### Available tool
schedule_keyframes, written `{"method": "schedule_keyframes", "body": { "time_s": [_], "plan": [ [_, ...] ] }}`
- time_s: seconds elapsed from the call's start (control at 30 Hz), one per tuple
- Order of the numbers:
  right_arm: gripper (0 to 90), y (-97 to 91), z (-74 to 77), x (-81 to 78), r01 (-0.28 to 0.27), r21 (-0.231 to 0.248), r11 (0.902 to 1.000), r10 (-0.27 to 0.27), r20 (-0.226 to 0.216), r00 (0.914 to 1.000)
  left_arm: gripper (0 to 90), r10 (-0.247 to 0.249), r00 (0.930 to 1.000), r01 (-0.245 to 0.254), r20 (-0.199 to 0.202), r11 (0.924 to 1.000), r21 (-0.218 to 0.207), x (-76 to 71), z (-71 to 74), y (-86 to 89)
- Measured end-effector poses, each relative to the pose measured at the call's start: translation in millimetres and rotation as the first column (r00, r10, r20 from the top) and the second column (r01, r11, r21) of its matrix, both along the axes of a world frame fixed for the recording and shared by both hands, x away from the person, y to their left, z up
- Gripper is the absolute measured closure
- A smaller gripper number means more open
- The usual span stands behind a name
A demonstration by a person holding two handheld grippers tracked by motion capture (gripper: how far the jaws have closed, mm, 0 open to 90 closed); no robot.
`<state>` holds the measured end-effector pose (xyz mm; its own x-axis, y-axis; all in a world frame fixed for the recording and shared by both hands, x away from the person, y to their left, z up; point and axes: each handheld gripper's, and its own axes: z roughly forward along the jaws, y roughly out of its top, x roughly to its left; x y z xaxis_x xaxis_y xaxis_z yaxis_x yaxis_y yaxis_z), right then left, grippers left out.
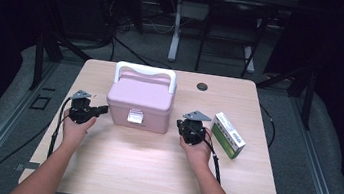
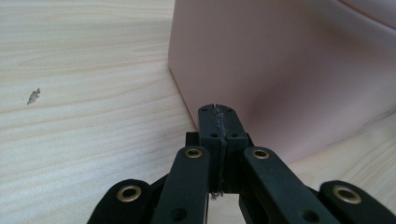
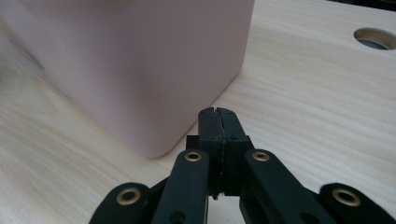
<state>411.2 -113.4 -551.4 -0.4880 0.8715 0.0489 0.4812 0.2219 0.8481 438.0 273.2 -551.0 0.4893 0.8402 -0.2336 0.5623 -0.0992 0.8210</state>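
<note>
A pink lidded box (image 1: 139,102) with a white handle and a white front clasp stands in the middle of the wooden table (image 1: 149,175). My left gripper (image 1: 101,109) sits just left of the box, jaws shut with nothing between them; in the left gripper view its tips (image 2: 217,112) point at the box's side wall (image 2: 289,70). My right gripper (image 1: 180,124) is just right of the box, also shut and holding nothing. In the right gripper view its tips (image 3: 218,114) face the box's lower corner (image 3: 154,84).
A green and white carton (image 1: 228,134) lies on the table right of my right hand. A round cable hole (image 1: 202,87) is in the tabletop behind the box; it shows as well in the right gripper view (image 3: 375,38). Dark stands and cables surround the table.
</note>
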Motion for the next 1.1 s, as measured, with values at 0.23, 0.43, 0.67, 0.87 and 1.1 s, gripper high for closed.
{"method": "schedule_keyframes", "body": {
  "time_s": [0.23, 0.43, 0.67, 0.87, 1.1],
  "plan": [
    [90.0, 5.6, 3.9, 7.5, -0.001, 0.014, 0.9999, 0.001, -0.003, 1.0, 90.0, -0.026, 0.9995, 0.026, 0.02, 0.9997, 0.004, -3.0, 10.1, -6.7],
    [90.0, 5.5, 10.2, 12.4, 0.009, 0.027, 0.9996, -0.009, 0.01, 0.9999, 90.0, -0.064, 0.9977, 0.065, 0.021, 0.9979, -0.011, -7.5, 12.6, -13.9],
    [90.0, 4.9, 13.0, 11.8, -0.006, -0.009, 0.9999, 0.007, 0.028, 0.9996, 90.0, -0.056, 0.9982, 0.056, 0.02, 0.9983, -0.015, -9.5, 14.3, -16.8],
    [90.0, 5.3, 12.5, 12.4, -0.02, -0.026, 0.9995, 0.021, 0.035, 0.9992, 90.0, -0.064, 0.9976, 0.064, 0.026, 0.998, -0.003, -9.0, 14.7, -17.3],
    [90.0, 3.5, 13.6, 11.0, -0.028, -0.018, 0.9994, 0.028, 0.019, 0.9994, 90.0, -0.072, 0.9966, 0.07, 0.039, 0.9967, 0.039, -12.7, 16.7, -20.6]
  ]
}}
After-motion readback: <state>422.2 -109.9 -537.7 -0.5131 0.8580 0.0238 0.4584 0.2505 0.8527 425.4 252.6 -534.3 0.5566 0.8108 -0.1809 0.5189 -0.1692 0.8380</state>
